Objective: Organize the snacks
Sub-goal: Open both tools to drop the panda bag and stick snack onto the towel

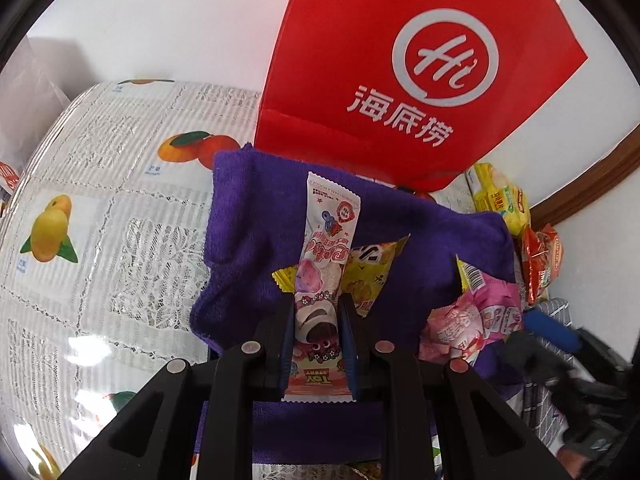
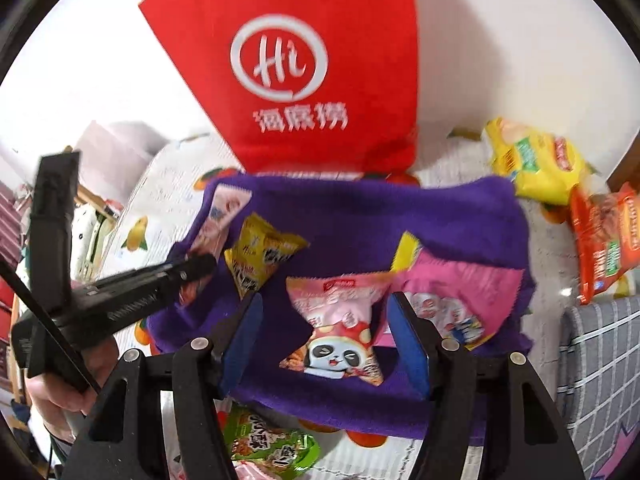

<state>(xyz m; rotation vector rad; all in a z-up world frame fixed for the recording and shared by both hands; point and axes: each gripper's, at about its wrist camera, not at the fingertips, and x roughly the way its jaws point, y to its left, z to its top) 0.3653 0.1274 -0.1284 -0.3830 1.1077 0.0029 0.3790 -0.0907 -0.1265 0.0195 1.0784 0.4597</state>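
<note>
My left gripper (image 1: 318,308) is shut on a long pink-and-white snack stick packet (image 1: 326,264), held over the purple towel (image 1: 256,216). In the right wrist view the left gripper (image 2: 200,266) shows at the left with the same packet (image 2: 218,224). My right gripper (image 2: 326,316) is open, its blue pads either side of a pink panda snack bag (image 2: 336,332) lying on the towel (image 2: 360,216). A yellow snack bag (image 2: 260,256) and a pink bag (image 2: 456,300) lie on the towel too. A red paper bag (image 2: 316,72) stands behind the towel.
A yellow packet (image 2: 532,160) and an orange-red packet (image 2: 604,240) lie at the right on the fruit-print tablecloth (image 1: 100,208). A green snack bag (image 2: 272,444) lies in front of the towel. A grey checked fabric (image 2: 600,360) is at the right. A white wall is behind.
</note>
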